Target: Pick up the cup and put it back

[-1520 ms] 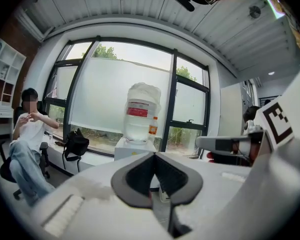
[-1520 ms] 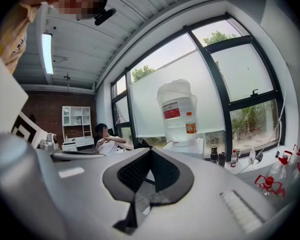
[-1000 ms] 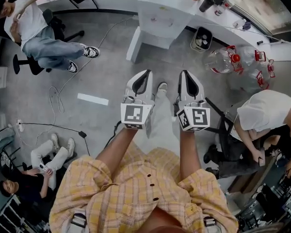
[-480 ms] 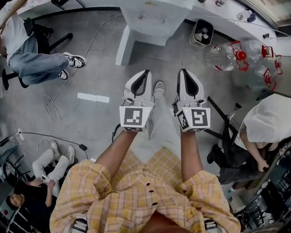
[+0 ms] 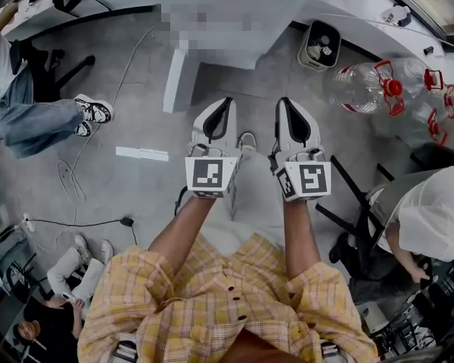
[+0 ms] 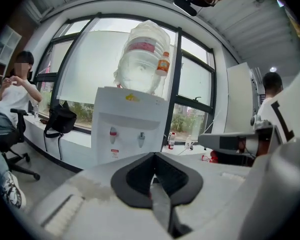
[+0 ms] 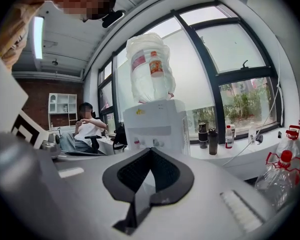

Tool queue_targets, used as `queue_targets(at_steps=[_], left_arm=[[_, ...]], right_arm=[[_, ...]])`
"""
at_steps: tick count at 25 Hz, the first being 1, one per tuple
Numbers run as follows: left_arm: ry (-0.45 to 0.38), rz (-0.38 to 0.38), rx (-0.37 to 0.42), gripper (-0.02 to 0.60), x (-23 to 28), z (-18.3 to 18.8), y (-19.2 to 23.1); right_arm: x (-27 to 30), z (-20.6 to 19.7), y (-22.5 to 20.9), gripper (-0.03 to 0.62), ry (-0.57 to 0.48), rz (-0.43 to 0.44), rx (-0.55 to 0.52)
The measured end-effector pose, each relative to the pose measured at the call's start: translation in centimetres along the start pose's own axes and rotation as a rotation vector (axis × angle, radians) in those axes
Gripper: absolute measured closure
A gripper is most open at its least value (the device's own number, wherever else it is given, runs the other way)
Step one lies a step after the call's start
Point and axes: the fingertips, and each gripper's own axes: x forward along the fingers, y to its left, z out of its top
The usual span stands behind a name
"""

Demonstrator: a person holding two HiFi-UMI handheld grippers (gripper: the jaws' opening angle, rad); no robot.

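I see no cup in any view. My left gripper (image 5: 227, 101) and right gripper (image 5: 285, 100) are held side by side above the grey floor, level with each other and pointing at a white water dispenser (image 5: 234, 21). Both are shut with nothing between their pads. In the left gripper view the left gripper (image 6: 154, 154) has its dark pads meeting at the tip, with the dispenser (image 6: 126, 126) and its upturned water bottle (image 6: 142, 59) straight ahead. The right gripper (image 7: 151, 149) faces the same dispenser (image 7: 157, 124).
Several empty big water bottles (image 5: 367, 89) lie on the floor at the right, near a waste bin (image 5: 318, 48). A seated person (image 5: 19, 112) is at the left, another in white (image 5: 431, 218) at the right. Cables (image 5: 76, 180) trail across the floor. Dark flasks (image 7: 212, 141) stand on the window counter.
The dispenser and the floor have slid down the head view, so I have come closer to the dispenser. Both grippers stay shut and side by side.
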Motion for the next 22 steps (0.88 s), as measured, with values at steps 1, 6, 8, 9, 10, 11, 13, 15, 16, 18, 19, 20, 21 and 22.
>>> queue_targets(at_steps=[1, 6, 8, 9, 10, 11, 13, 15, 16, 18, 19, 20, 21, 22], left_arm=[[-0.003, 0.001, -0.002, 0.578, 0.8, -1.0, 0.1], [-0.016, 0.003, -0.001, 0.578, 4.9, -6.3, 1.0], [-0.016, 0.008, -0.002, 0.578, 6.3, -8.4, 1.7], [-0.019, 0.01, 0.001, 0.578, 7.0, -9.3, 2.0], [-0.023, 0.012, 0.006, 0.578, 7.6, -10.3, 2.4], [-0.029, 0.014, 0.01, 0.578, 8.3, -11.3, 2.8], [-0.043, 0.016, 0.015, 0.578, 9.7, -13.3, 3.4], [-0.051, 0.016, 0.016, 0.578, 11.1, -15.5, 4.0], [-0.057, 0.015, 0.02, 0.578, 11.8, -16.4, 4.2], [-0.079, 0.014, 0.031, 0.578, 13.1, -18.0, 4.7], [-0.09, 0.012, 0.032, 0.578, 13.6, -18.7, 5.0], [-0.099, 0.01, 0.026, 0.578, 14.1, -19.5, 5.4], [-0.108, 0.008, 0.016, 0.578, 14.5, -20.1, 5.7], [-0.117, 0.006, 0.006, 0.578, 14.9, -20.6, 6.0]], right_arm=[[0.5, -1.1, -0.6, 0.592, -0.001, -0.001, -0.001], [3.0, -6.7, -3.2, 0.592, -0.008, 0.005, -0.008], [4.0, -8.9, -3.8, 0.592, -0.01, 0.007, -0.013], [4.5, -9.9, -4.1, 0.592, -0.012, 0.008, -0.017], [5.0, -10.9, -4.5, 0.592, -0.014, 0.01, -0.021], [5.5, -11.9, -4.8, 0.592, -0.017, 0.013, -0.024], [6.4, -13.8, -5.6, 0.592, -0.033, 0.019, -0.027], [7.0, -15.7, -6.3, 0.592, -0.064, 0.019, -0.039], [7.3, -16.7, -6.7, 0.592, -0.078, 0.017, -0.048], [8.1, -19.0, -7.4, 0.592, -0.094, 0.011, -0.061], [8.5, -20.3, -7.6, 0.592, -0.095, 0.011, -0.065], [8.8, -21.5, -7.7, 0.592, -0.094, 0.015, -0.067], [9.0, -22.8, -7.8, 0.592, -0.092, 0.02, -0.067], [9.3, -23.8, -8.1, 0.592, -0.091, 0.022, -0.064]])
